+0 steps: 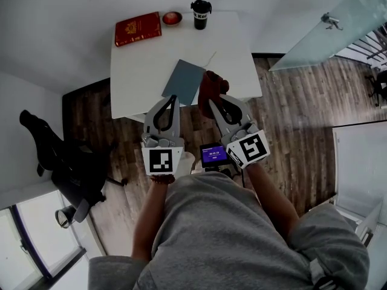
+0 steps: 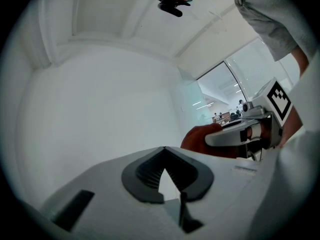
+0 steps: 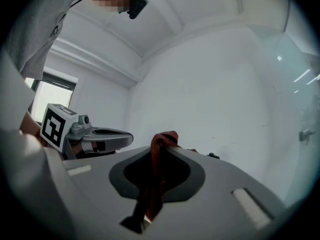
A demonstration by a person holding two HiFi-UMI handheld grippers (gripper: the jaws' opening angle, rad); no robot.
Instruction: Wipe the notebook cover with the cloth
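A grey-blue notebook (image 1: 184, 81) lies on the white table (image 1: 145, 65) near its front edge. My right gripper (image 1: 213, 103) is shut on a dark red cloth (image 1: 211, 88), which hangs just right of the notebook at the table's front edge. In the right gripper view the cloth (image 3: 157, 169) is pinched between the closed jaws. My left gripper (image 1: 172, 99) is shut with nothing in it, its tip just in front of the notebook's near edge. In the left gripper view the right gripper (image 2: 227, 136) and the cloth (image 2: 200, 136) show to the right.
At the table's far edge lie a red book (image 1: 138, 29), a small red bowl (image 1: 172, 18) and a black cup (image 1: 201, 14). A black office chair (image 1: 66, 162) stands left of me. A glass panel (image 1: 326, 29) is at the right, a white cabinet (image 1: 360, 168) further right.
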